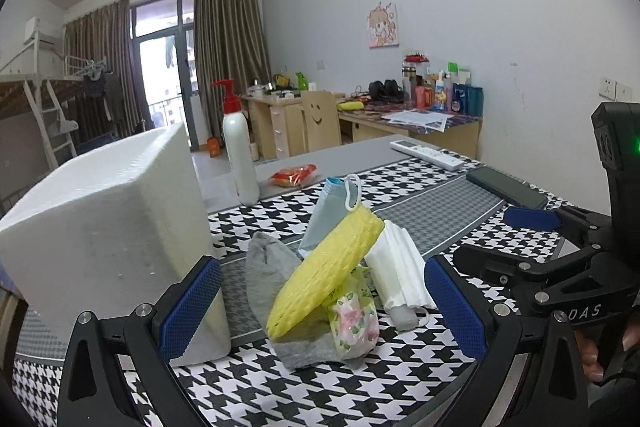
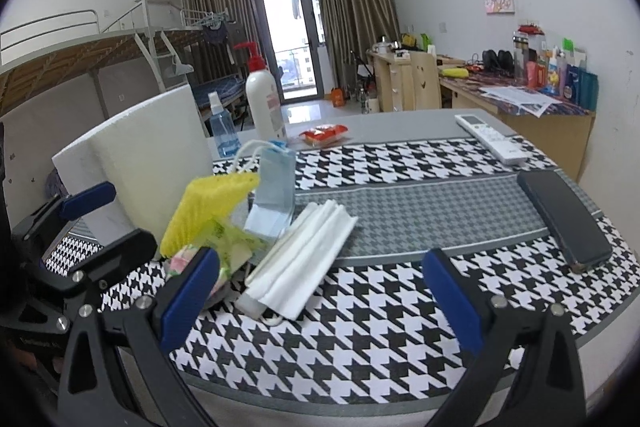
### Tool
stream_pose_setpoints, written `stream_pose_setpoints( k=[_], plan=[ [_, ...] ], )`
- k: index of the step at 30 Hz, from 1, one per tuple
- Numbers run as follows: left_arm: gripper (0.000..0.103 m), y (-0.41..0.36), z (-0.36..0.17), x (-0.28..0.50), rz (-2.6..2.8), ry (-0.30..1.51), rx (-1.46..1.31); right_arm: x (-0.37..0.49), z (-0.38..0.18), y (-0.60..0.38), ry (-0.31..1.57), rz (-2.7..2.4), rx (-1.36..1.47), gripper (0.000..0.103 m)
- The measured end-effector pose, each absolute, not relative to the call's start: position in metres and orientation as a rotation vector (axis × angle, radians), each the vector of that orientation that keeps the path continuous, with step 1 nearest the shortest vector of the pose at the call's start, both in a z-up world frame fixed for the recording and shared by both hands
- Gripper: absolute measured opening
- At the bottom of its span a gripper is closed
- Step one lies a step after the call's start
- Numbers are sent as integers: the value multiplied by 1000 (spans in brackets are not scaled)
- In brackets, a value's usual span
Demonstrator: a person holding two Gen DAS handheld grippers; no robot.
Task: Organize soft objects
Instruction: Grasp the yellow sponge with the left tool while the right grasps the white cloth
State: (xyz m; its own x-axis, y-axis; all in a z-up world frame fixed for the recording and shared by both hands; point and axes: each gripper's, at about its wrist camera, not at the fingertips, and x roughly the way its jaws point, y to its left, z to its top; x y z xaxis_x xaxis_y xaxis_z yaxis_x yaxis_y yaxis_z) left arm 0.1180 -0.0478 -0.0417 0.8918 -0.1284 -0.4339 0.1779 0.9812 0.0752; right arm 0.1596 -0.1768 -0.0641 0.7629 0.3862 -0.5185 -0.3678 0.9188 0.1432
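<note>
Both sets of jaws spread wide, nothing pinched yet.
Left gripper [image 1: 322,301] frames a tilted yellow sponge [image 1: 324,271] on a grey sock [image 1: 266,267], white foam box [image 1: 108,219] crowding its left; right gripper [image 2: 320,297] has open houndstooth cloth [image 2: 400,291] ahead.

1. From my left wrist view, the foam box [image 1: 104,239] stands left of the pile on the table [image 1: 440,223].
2. In the pile, the sponge [image 1: 328,267] leans tilted over the sock [image 1: 264,267] and the tissue packet [image 1: 354,319].
3. The folded mask [image 1: 396,267] lies right of the sponge; another mask [image 1: 330,211] rises behind it.
4. The pump bottle [image 1: 240,151] stands farther back, with the snack packet [image 1: 294,175] to its right.
5. The phone [image 2: 564,219] lies far right, the remote [image 2: 490,137] behind it.
</note>
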Motion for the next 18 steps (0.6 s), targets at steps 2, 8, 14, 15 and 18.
stream_pose_setpoints(
  k=[2,8,14,15,18],
  plan=[
    [102,-51,-43,122,-160,451,119,162,-66,-177,579,406,27,102],
    [95,-55,-45,134,-162,485,122,170,-70,-182,596,388,31,102],
    [88,-54,-51,147,-140,523,116,177,-73,-184,613,396,40,102],
    [88,-54,-52,148,-137,527,118,178,-73,-183,616,398,38,102],
    [82,-55,-54,151,-118,535,128,183,-74,-179,633,405,31,99]
  ],
)
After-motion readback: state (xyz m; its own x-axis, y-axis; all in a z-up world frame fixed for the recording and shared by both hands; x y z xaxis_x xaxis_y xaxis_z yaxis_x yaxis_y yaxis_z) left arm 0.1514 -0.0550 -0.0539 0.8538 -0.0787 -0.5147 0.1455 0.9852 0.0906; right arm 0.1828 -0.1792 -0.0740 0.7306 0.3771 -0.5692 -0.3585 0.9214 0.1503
